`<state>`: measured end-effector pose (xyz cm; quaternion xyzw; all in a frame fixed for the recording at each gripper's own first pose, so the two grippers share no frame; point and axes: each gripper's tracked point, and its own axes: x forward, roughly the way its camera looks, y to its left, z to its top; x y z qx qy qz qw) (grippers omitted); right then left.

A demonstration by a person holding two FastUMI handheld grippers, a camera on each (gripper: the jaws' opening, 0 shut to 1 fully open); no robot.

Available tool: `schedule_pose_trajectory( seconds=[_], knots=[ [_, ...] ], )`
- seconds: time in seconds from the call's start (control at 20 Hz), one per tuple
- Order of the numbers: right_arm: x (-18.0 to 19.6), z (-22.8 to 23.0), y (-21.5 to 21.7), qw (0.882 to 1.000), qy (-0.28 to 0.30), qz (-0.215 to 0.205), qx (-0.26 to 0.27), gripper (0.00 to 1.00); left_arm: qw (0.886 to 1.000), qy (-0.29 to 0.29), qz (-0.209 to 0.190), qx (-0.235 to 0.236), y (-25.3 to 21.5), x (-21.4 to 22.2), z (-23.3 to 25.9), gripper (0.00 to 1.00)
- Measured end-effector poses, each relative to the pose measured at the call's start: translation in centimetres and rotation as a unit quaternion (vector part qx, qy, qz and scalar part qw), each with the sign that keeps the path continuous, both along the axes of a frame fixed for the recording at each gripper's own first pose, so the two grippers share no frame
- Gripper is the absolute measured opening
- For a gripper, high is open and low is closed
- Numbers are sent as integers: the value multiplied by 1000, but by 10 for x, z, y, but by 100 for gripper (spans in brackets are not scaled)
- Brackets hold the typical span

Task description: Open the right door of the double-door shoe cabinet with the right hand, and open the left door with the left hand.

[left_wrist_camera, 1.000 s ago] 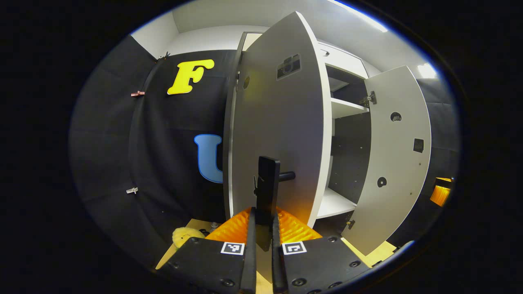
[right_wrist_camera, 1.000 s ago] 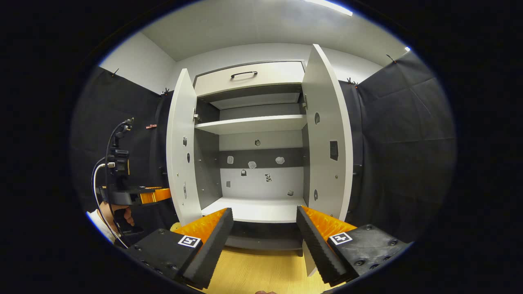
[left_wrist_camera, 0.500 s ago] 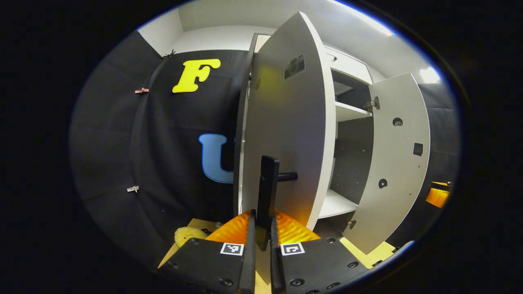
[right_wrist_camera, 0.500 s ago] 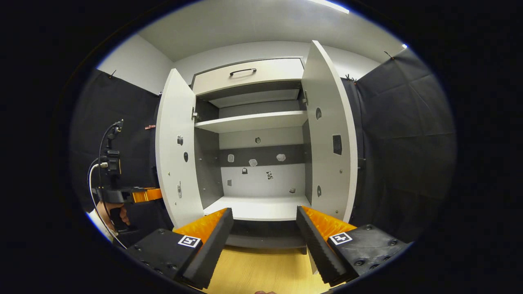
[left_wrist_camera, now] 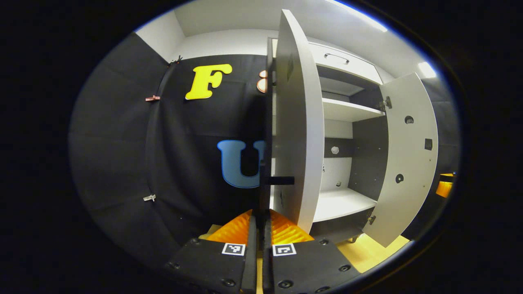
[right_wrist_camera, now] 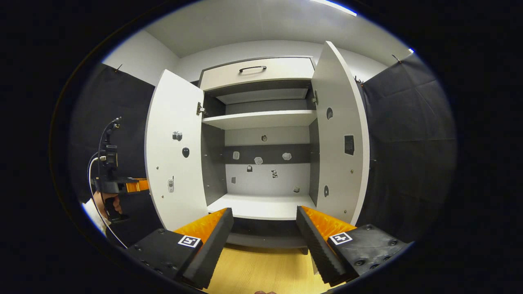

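Straight ahead of the right tool (right_wrist_camera: 264, 241) stands the shoe cabinet (right_wrist_camera: 261, 134), both doors swung out. That tool hangs well short of it, its fingers (right_wrist_camera: 212, 241) spread wide with nothing between them, above a wooden floor (right_wrist_camera: 257, 271). From the right gripper view the inner face of the left door (right_wrist_camera: 173, 151) shows, with small stickers on it, and the right door (right_wrist_camera: 341, 134) likewise, open and turned nearly edge-on. Between them lie an upper shelf (right_wrist_camera: 261, 119), a lower shelf (right_wrist_camera: 261, 207) and a drawer (right_wrist_camera: 255, 73) with a dark pull on top. At the far left a hand (right_wrist_camera: 107, 202) grips the left tool (right_wrist_camera: 122, 185) just beside the left door's outer face.

Seen from the left gripper view, the left door (left_wrist_camera: 296, 122) is almost edge-on, and its dark bar handle (left_wrist_camera: 265, 163) runs upright down into the left tool (left_wrist_camera: 259, 228), whose fingers (left_wrist_camera: 250, 232) are pressed narrow on it. Beyond, the right door (left_wrist_camera: 410, 155) stands open, inner face showing.
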<state>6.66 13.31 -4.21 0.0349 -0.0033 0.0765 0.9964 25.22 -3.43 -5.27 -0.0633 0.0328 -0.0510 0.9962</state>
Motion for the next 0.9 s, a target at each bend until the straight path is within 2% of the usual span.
schedule_pose_trajectory(
  seconds=[0.05,0.15,0.6,0.9],
  knots=[
    [-1,1,-2,1000,-1,-2,-1,98,1000,0,-18,-26,-18,1,0,10],
    [-1,0,-1,1000,1,-1,-1,98,999,1,-15,-37,-21,2,-2,10],
    [-5,-1,-14,1000,8,1,4,98,999,5,26,19,5,-2,-2,11],
    [-8,2,-34,1000,6,-7,13,98,998,-1,52,37,14,-9,3,19]
  ],
)
